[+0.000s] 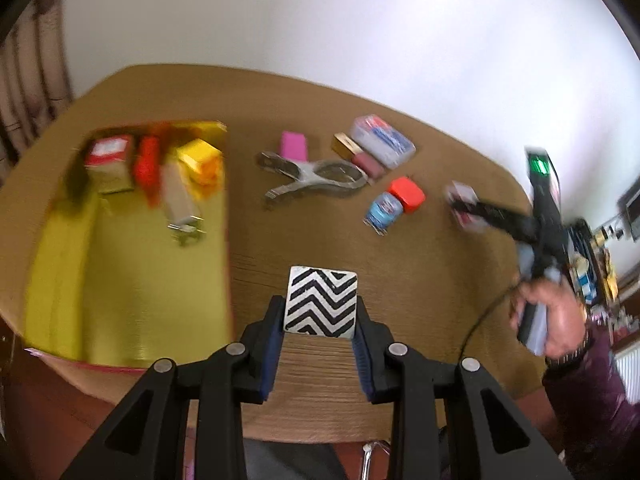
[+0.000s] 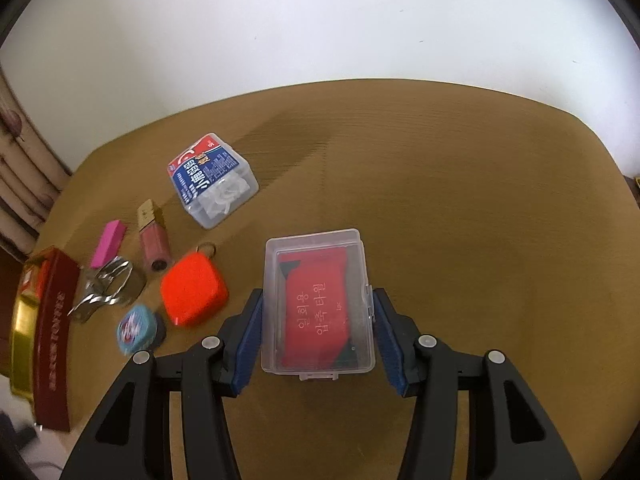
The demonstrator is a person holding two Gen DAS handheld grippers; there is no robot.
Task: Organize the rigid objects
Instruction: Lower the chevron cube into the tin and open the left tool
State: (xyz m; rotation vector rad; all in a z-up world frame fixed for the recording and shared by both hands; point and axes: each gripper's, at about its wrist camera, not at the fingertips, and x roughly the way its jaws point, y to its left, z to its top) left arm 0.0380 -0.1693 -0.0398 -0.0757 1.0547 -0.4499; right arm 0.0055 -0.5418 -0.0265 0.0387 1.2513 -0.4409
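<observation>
- Left hand-held gripper (image 1: 320,322): clenched on a zigzag block (image 1: 321,301), its blue pads pressing both sides; block sits lower centre of the left wrist view, lifted above the bench (image 1: 400,248).
- Right hand-held gripper (image 2: 318,332): jaws straddle a clear case (image 2: 319,300) lying flat on the bench at centre of the right wrist view. The right pad meets the case's latch side; the left pad stands at the other wall. Firm pressure cannot be confirmed.
- Clear case contents: a red packet (image 2: 316,304) with printed lettering.
- Right hand (image 1: 556,320): visible at the right edge of the left wrist view, gripping the tool's handle; a dark sleeve (image 1: 592,392) is below it.
- Gold tray (image 1: 132,280): left of the left wrist view, on the bench, holding several boxes at its far end; these are blurred.
- Loose items on the bench, left of the clear case in the right wrist view:
  - labelled box (image 2: 214,180), upper left, well apart from the case;
  - orange pouch (image 2: 194,290) with a ring, near the left jaw;
  - blue round tin (image 2: 134,328), just below the pouch;
  - metal clamp (image 2: 108,286), beside the tray;
  - pink block (image 2: 107,244), touching the clamp's far end;
  - lip gloss tube (image 2: 152,236), between the pink block and the pouch.
</observation>
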